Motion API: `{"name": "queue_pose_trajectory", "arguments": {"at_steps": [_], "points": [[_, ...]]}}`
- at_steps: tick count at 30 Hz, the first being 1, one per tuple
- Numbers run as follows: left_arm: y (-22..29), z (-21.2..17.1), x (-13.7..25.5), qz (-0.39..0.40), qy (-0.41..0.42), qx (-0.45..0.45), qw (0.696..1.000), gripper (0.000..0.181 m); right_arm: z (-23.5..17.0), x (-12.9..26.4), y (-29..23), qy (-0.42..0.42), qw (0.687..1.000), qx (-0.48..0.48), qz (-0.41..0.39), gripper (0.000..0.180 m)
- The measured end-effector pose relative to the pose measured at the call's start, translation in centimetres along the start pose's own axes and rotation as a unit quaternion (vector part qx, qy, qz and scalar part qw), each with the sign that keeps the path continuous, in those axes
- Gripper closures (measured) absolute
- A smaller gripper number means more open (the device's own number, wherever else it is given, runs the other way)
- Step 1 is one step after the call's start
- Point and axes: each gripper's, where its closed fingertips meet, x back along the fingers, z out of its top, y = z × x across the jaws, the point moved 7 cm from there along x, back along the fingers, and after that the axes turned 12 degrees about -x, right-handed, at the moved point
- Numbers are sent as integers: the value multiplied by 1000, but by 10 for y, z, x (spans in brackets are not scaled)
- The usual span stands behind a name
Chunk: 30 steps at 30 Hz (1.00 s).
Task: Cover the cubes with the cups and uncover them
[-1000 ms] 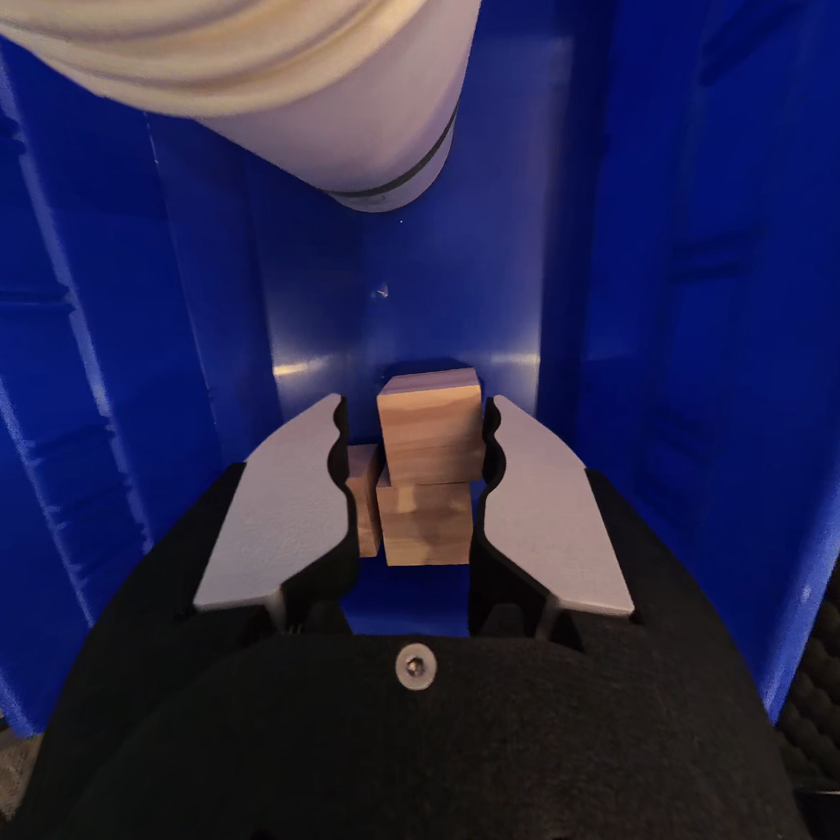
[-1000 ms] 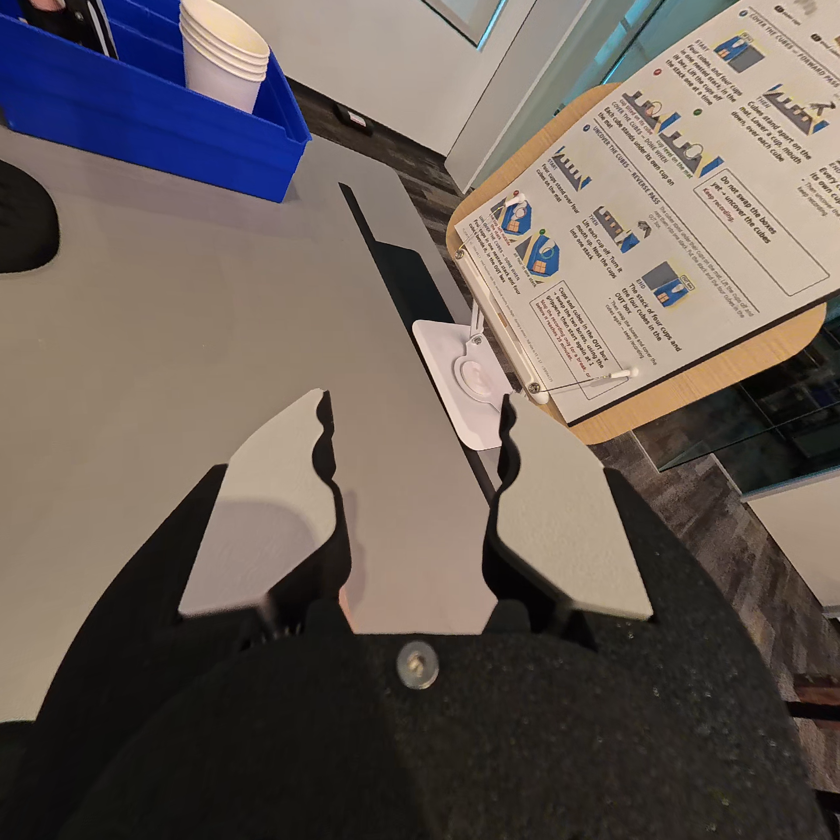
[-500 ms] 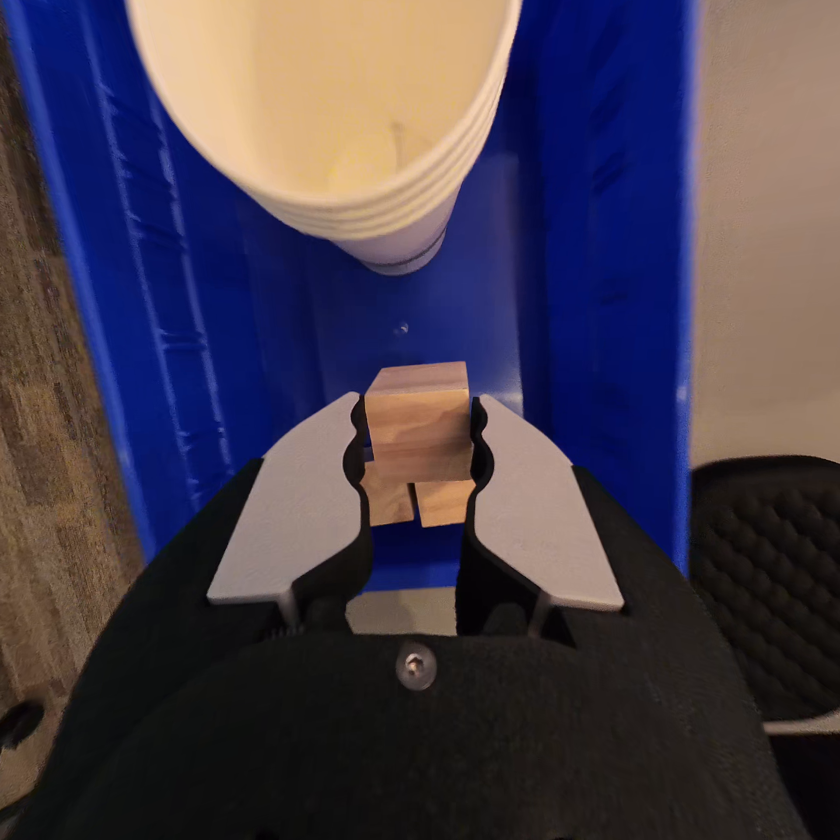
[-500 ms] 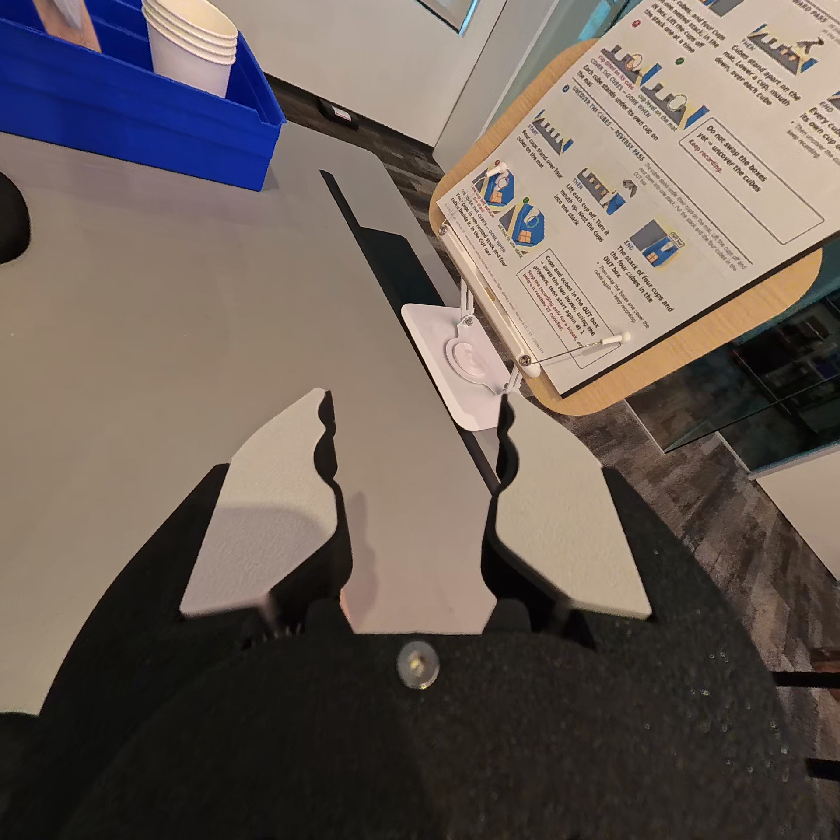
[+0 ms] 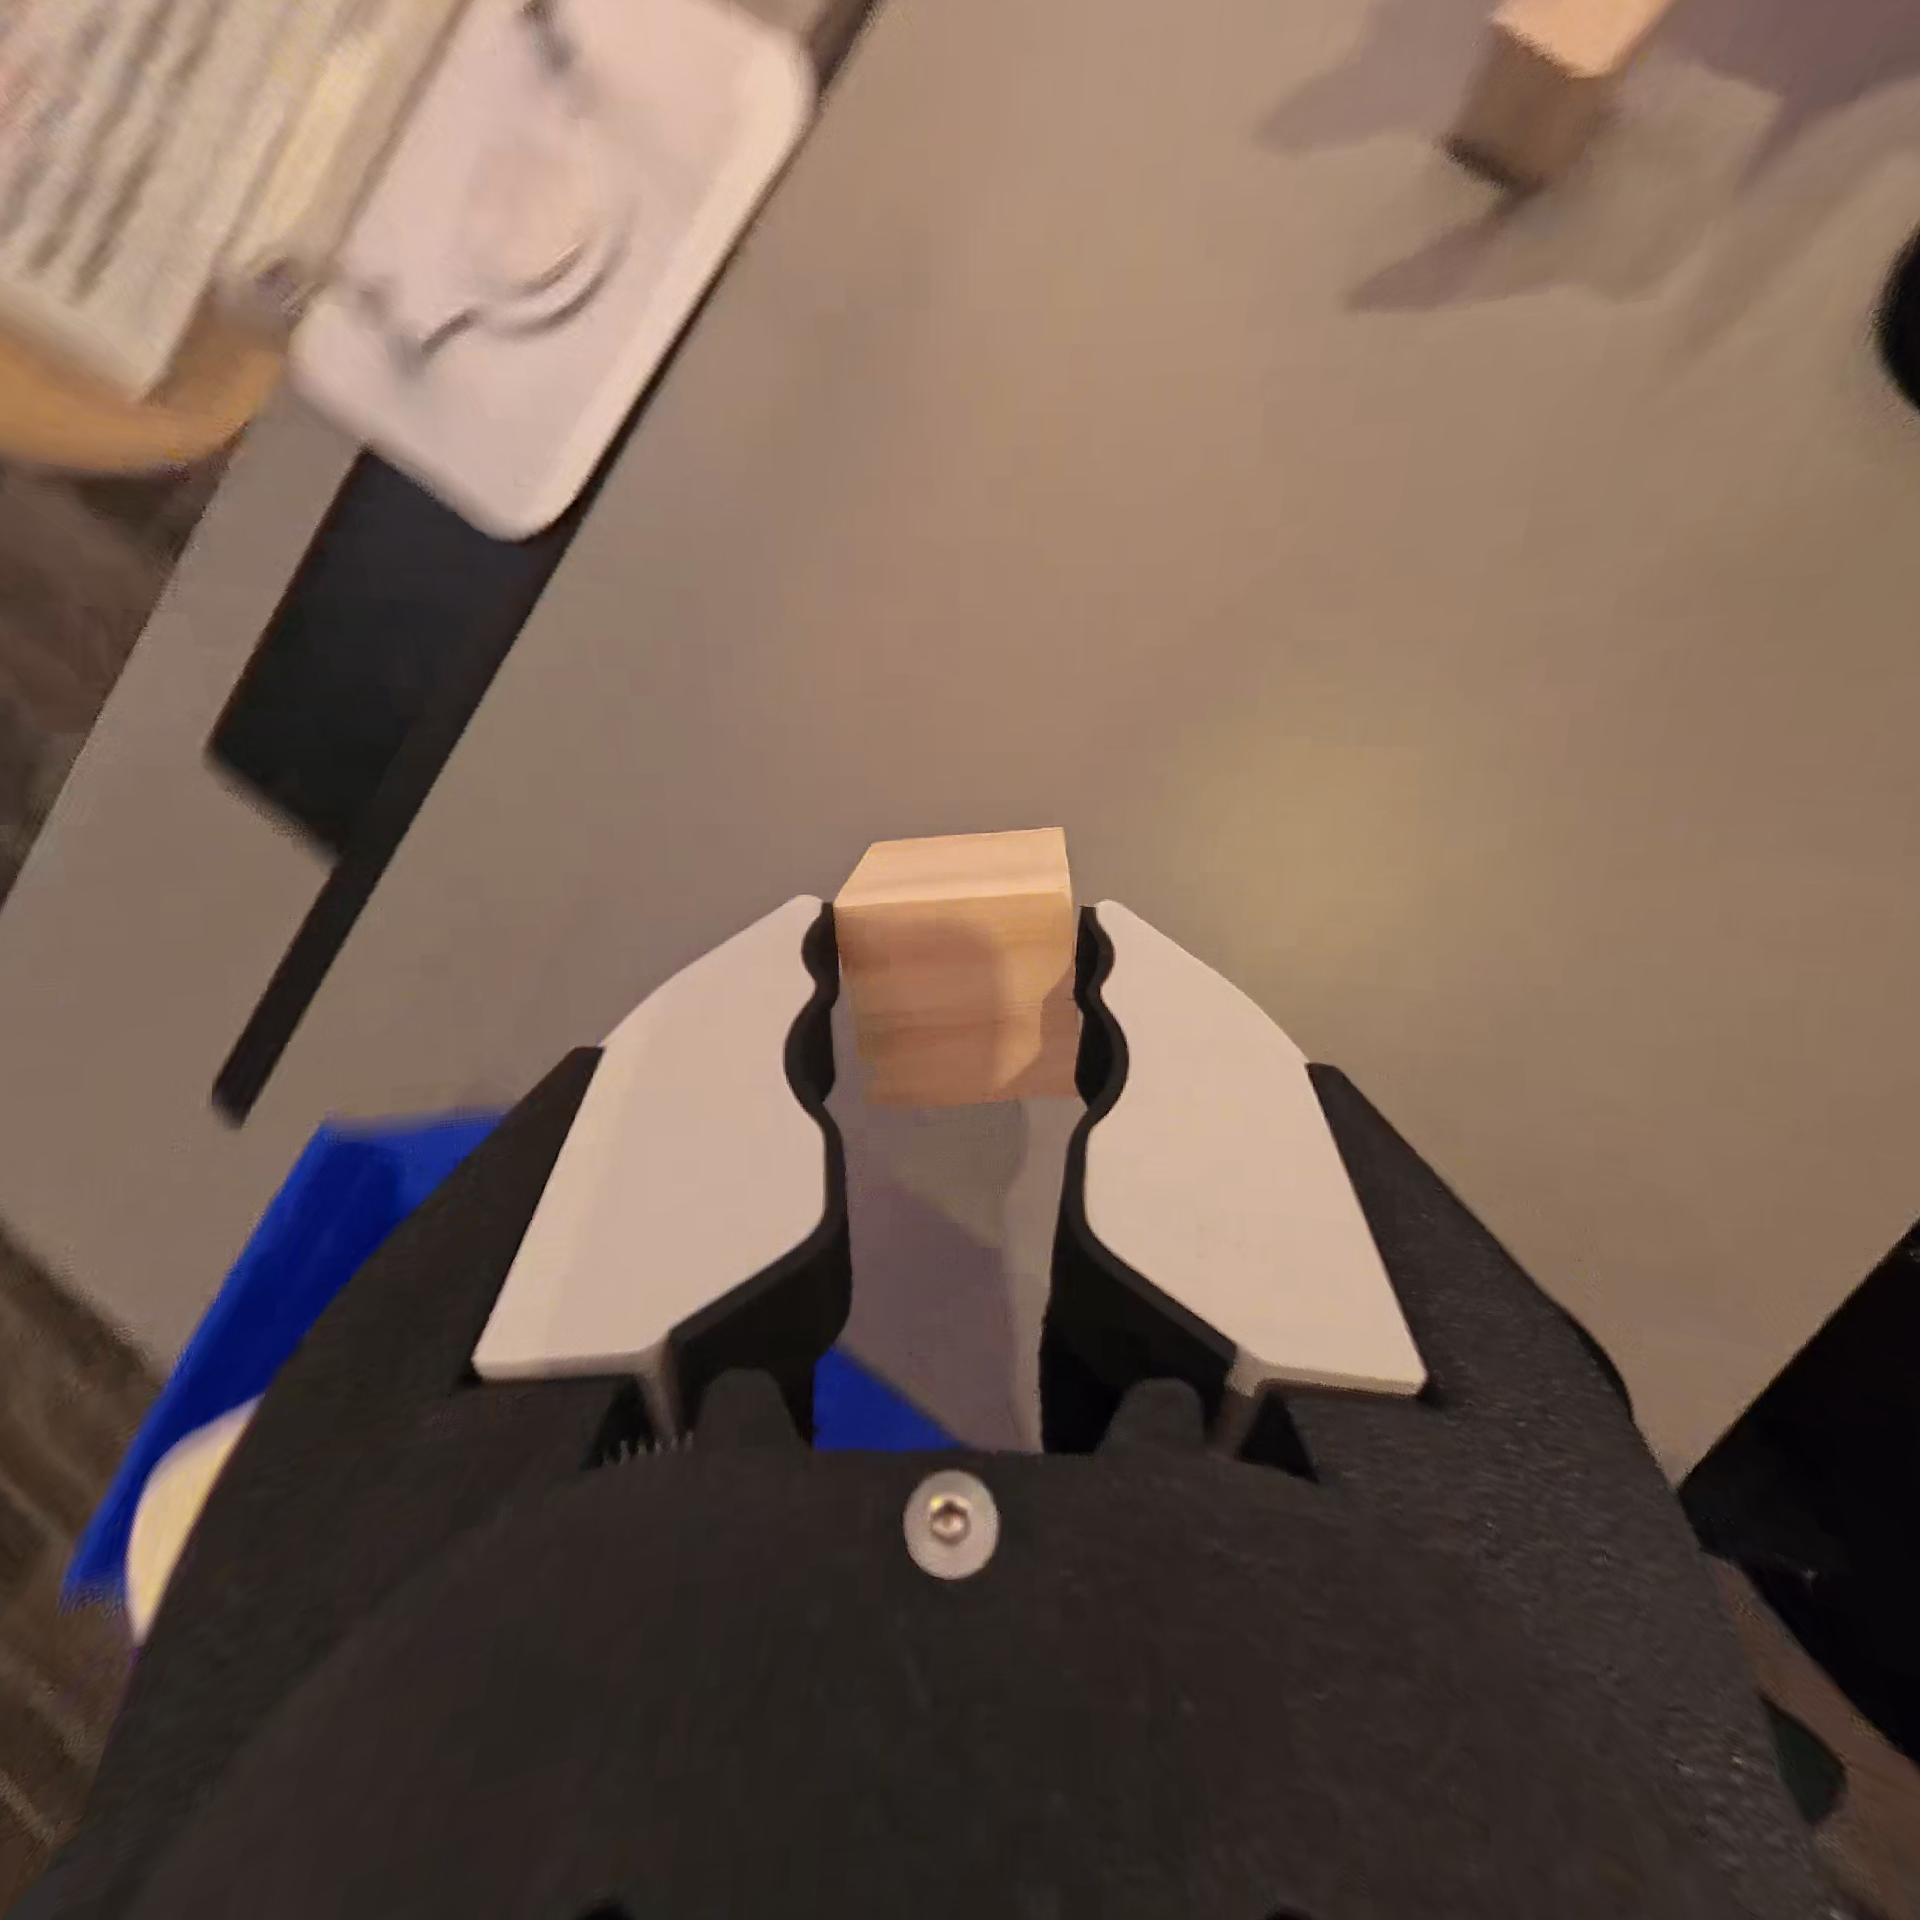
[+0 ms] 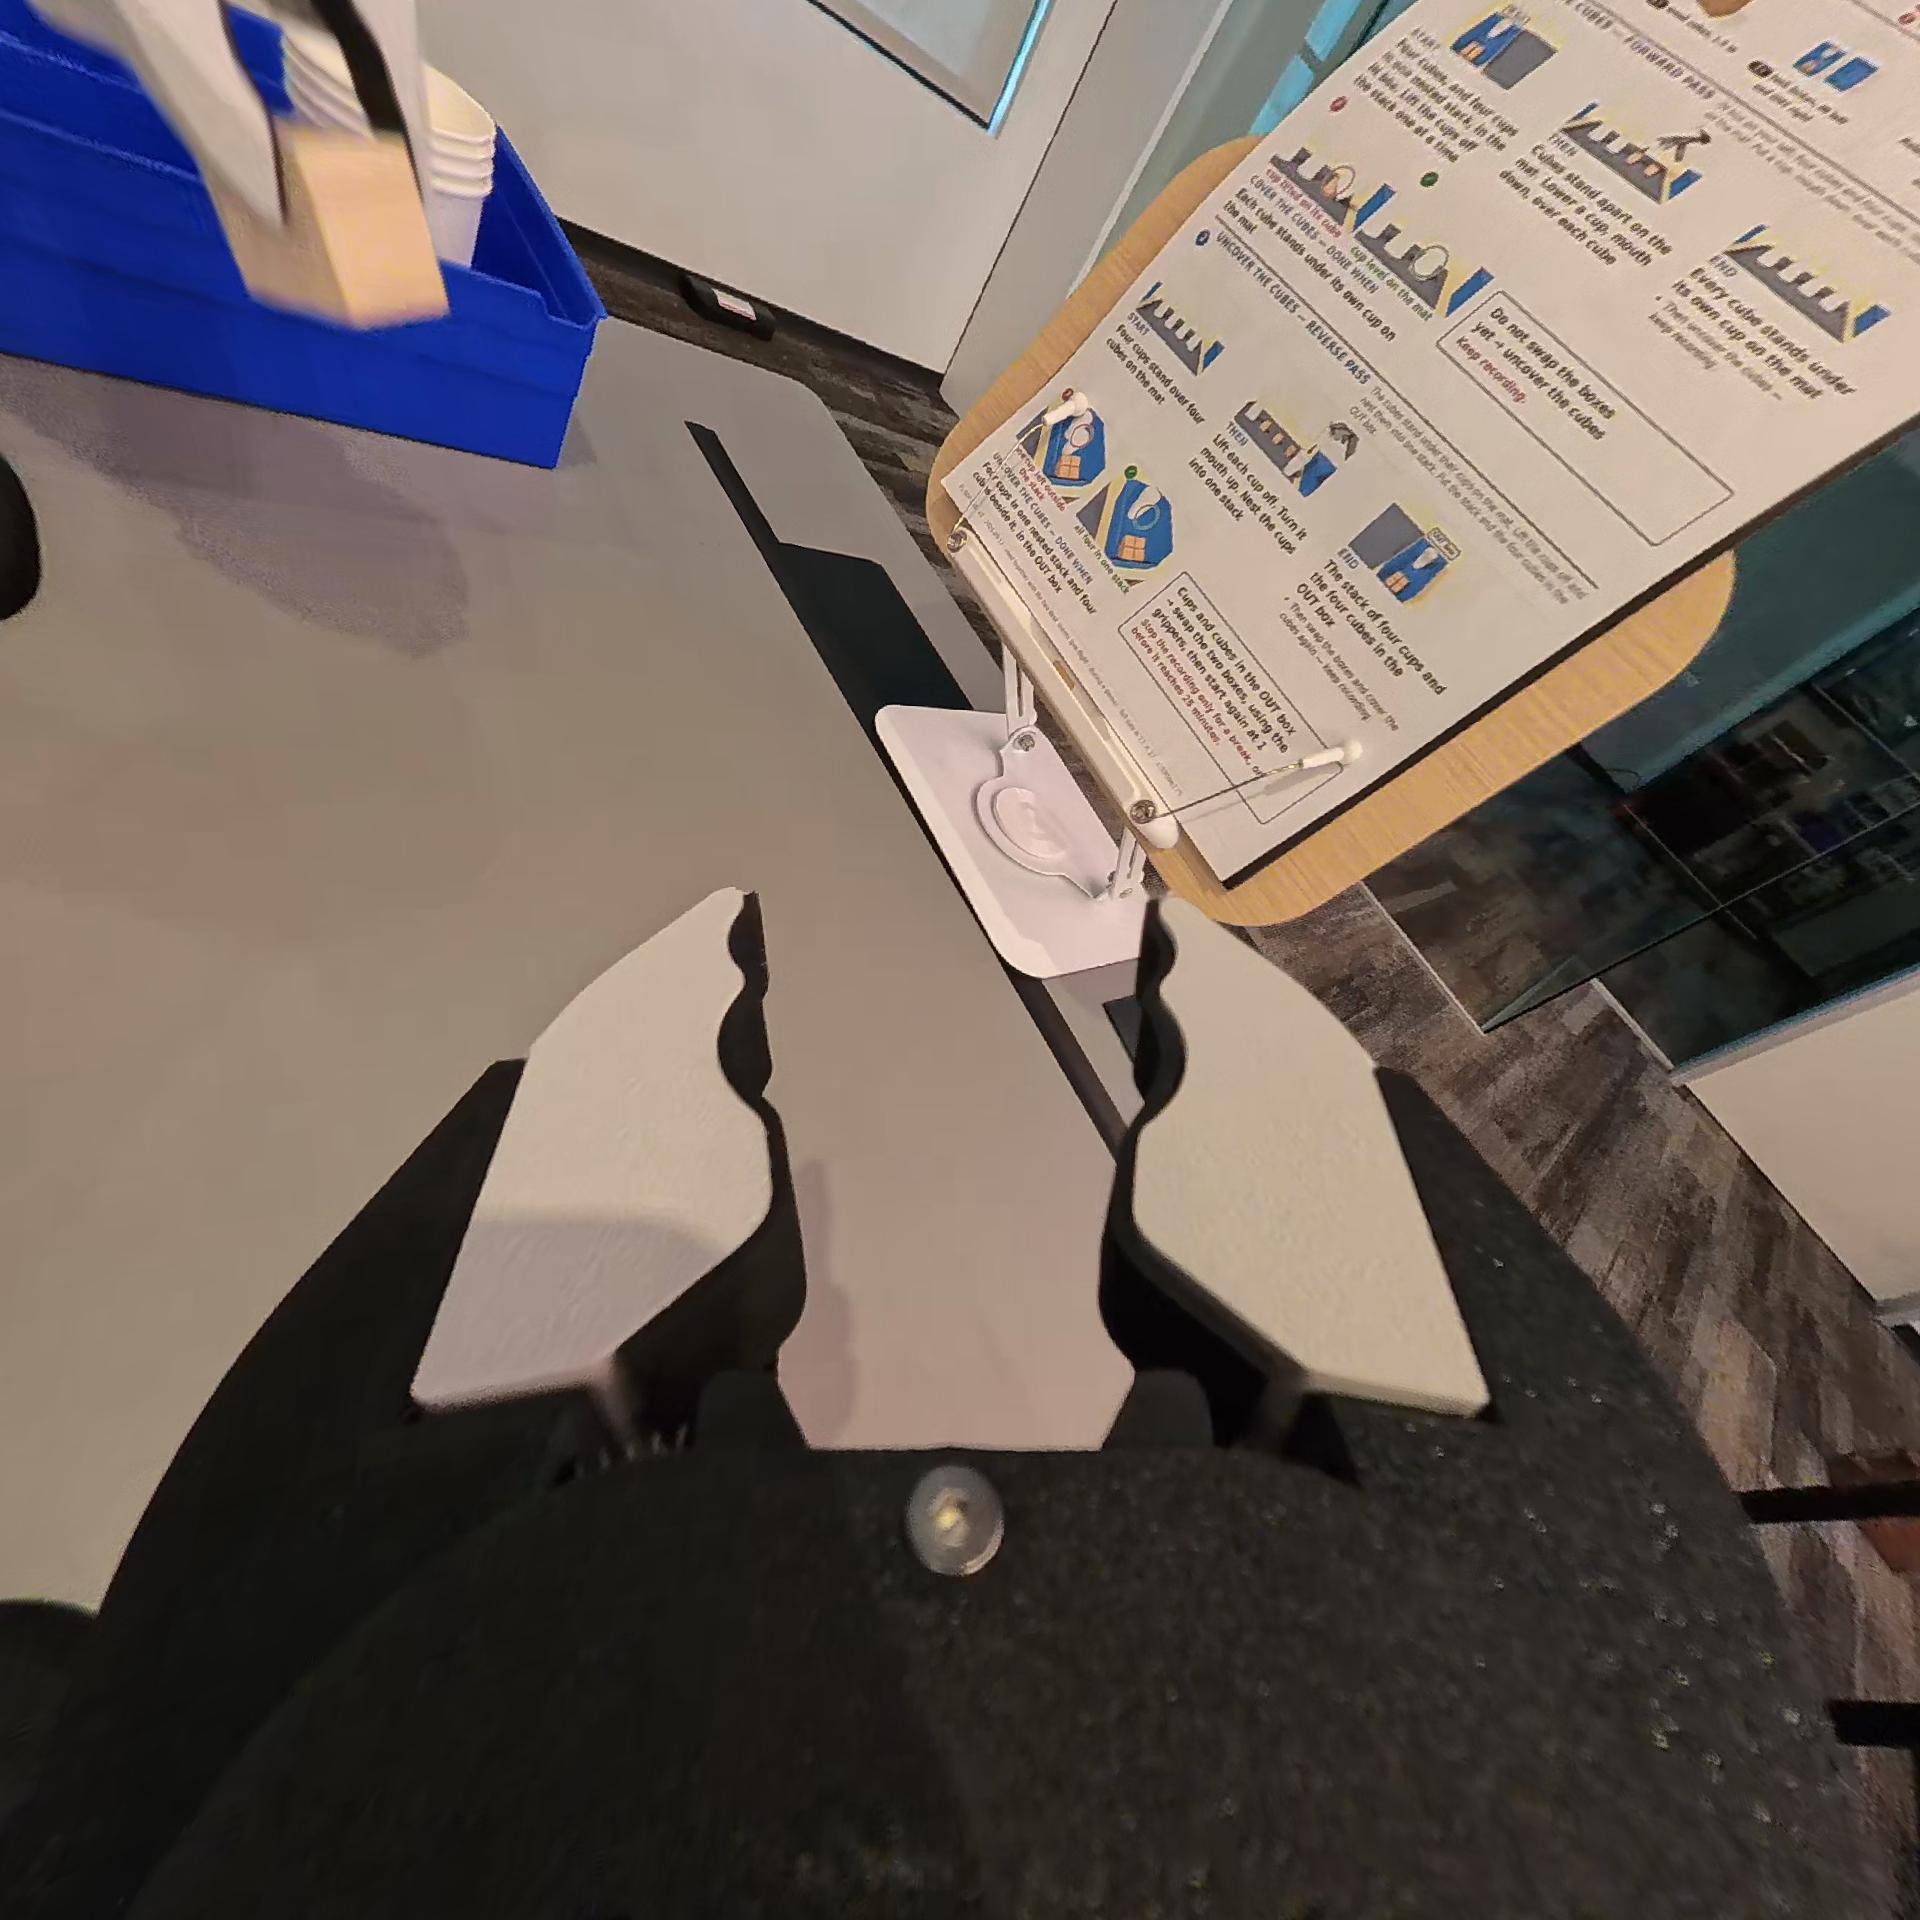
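Observation:
My left gripper (image 5: 956, 935) is shut on a pale wooden cube (image 5: 956, 997) and holds it above the grey mat (image 5: 1039, 520). A second wooden cube (image 5: 1538, 94) stands on the mat far ahead to the right, blurred. My right gripper (image 6: 951, 909) is open and empty, low over the mat (image 6: 416, 831). In the right wrist view the left gripper with its cube (image 6: 353, 229) shows blurred at the top left, in front of the blue bin (image 6: 499, 343). A stack of white paper cups (image 6: 457, 156) stands in that bin.
An instruction sheet on a wooden board (image 6: 1455, 416) stands on a white base (image 6: 1029, 831) at the mat's right edge; the base also shows in the left wrist view (image 5: 540, 260). The blue bin's corner (image 5: 343, 1226) is under my left gripper. Carpet floor lies beyond the table.
My left gripper closed on the top cube in the blue bin, lifted it out and swung over the grey mat. The right gripper stayed open and barely moved.

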Motion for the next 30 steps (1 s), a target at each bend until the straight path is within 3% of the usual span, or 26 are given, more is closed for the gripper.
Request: {"name": "queue_pose_trajectory", "arguments": {"at_steps": [6,12,17,30], "points": [[41,78,-102,-63,27,-135,988,137,1,24,4,28,1000,-6,-2,112],[66,125,-162,-120,18,-230,966,137,-7,41,6,19,1000,-9,3,113],[74,143,-189,-140,-3,-258,956,137,-15,47,8,10,1000,-19,13,114],[79,146,-219,-152,-63,-299,940,137,-26,52,11,0,999,-29,20,114]]}}
